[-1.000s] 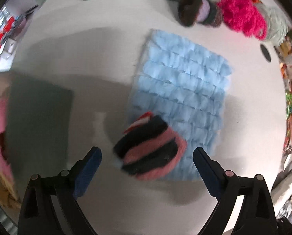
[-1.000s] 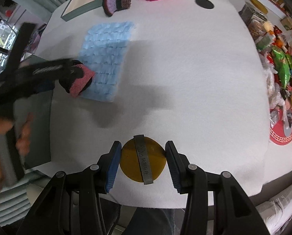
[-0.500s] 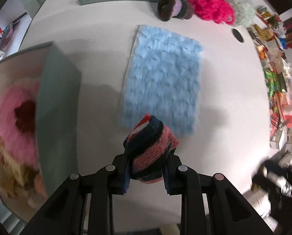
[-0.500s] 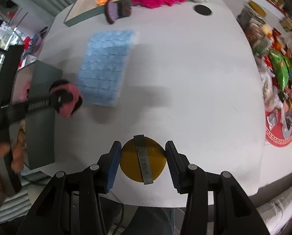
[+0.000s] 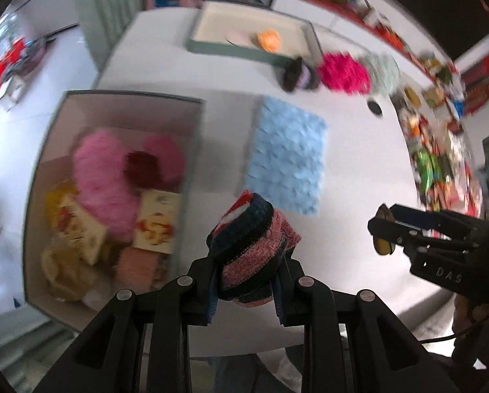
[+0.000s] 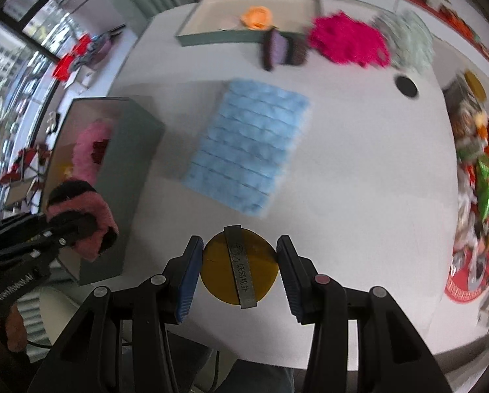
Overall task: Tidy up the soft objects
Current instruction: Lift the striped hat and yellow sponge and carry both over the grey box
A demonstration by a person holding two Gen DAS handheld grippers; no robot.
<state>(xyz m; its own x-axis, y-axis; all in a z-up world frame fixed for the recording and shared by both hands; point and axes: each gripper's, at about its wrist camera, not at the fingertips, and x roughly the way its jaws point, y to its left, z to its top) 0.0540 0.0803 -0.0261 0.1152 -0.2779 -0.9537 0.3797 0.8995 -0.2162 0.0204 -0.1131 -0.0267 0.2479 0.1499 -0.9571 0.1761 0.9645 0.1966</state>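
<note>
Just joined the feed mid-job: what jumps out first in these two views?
The left gripper is shut on a striped knit roll, held up beside the open box of pink plush. The right gripper clamps a yellow disc near the table's front edge. Mid-table lies a blue fluffy mat, with a magenta pompom at the far edge.

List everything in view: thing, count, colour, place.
striped knit roll: 1, navy, pink, red-white, in left gripper
yellow disc: 1, grey band, in right gripper
fluffy mat: 1, light blue, table centre
open box: 1, grey-green, left edge, holding pink plush and others
shallow tray: 1, grey-green, far side, orange item inside
knit roll: 1, brown and lilac, by tray
fuzzy pile: 1, magenta, far side
fuzzy pile, pale green: 1, far right
left gripper: 1, black
right gripper: 1, black
</note>
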